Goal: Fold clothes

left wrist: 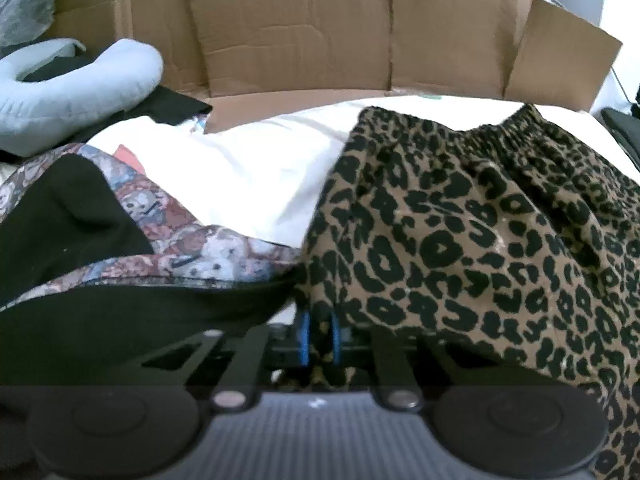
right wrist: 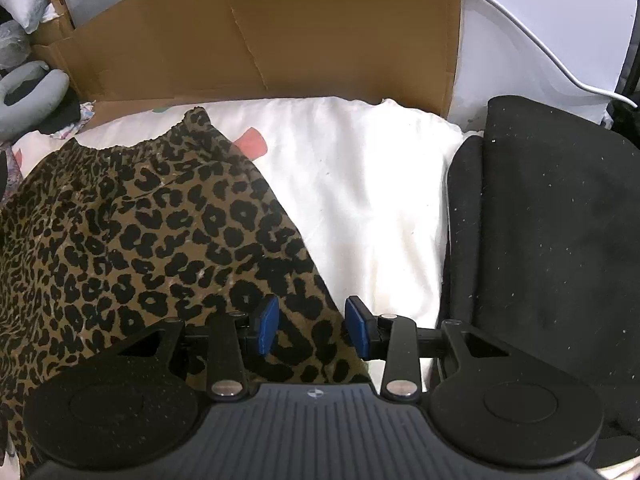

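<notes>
Grab step here: your left claw is pinched on the leopard skirt hem, right claw gapes around its 5 o'clock corner, so clamp and lift evenly.

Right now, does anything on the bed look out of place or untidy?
Yes. The leopard skirt lies skewed on the white sheet, and at its left edge a crumpled patterned garment presses against it. Nothing looks torn or spilled.
</notes>
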`<move>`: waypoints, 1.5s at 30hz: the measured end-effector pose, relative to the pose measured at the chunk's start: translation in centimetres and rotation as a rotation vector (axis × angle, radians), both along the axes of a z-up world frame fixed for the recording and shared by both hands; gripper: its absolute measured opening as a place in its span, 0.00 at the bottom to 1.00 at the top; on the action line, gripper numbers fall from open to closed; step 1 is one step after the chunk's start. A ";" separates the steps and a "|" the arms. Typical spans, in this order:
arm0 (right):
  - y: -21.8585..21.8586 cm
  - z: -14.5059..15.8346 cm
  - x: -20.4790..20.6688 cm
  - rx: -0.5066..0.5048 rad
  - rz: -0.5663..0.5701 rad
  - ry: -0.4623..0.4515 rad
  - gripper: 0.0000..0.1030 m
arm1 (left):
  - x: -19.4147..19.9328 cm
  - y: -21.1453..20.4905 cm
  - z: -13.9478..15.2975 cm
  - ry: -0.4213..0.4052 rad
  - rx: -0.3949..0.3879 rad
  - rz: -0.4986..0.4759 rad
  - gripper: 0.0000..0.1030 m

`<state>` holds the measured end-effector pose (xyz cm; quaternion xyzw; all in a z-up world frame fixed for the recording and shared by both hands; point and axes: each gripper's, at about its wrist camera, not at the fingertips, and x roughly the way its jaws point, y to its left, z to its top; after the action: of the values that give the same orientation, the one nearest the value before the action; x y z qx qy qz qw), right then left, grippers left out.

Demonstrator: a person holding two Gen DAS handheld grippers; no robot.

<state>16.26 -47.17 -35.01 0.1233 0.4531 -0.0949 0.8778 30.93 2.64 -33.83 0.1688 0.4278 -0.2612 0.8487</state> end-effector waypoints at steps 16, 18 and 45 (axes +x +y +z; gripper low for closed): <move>0.3 -1.7 2.4 -0.047 0.115 0.113 0.01 | 1.2 1.9 0.6 0.067 -0.042 0.086 0.14; 0.1 -1.4 2.3 -0.055 0.110 0.114 0.01 | 0.8 2.7 1.2 0.054 -0.048 0.100 0.21; 1.6 -1.3 -1.5 -0.015 0.124 0.137 0.32 | -7.1 7.2 -1.3 0.039 0.121 0.077 0.50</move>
<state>14.71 -45.60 -36.31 0.0815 0.5183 -0.0521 0.8497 23.87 9.85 -35.10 0.1980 0.4655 -0.2055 0.8378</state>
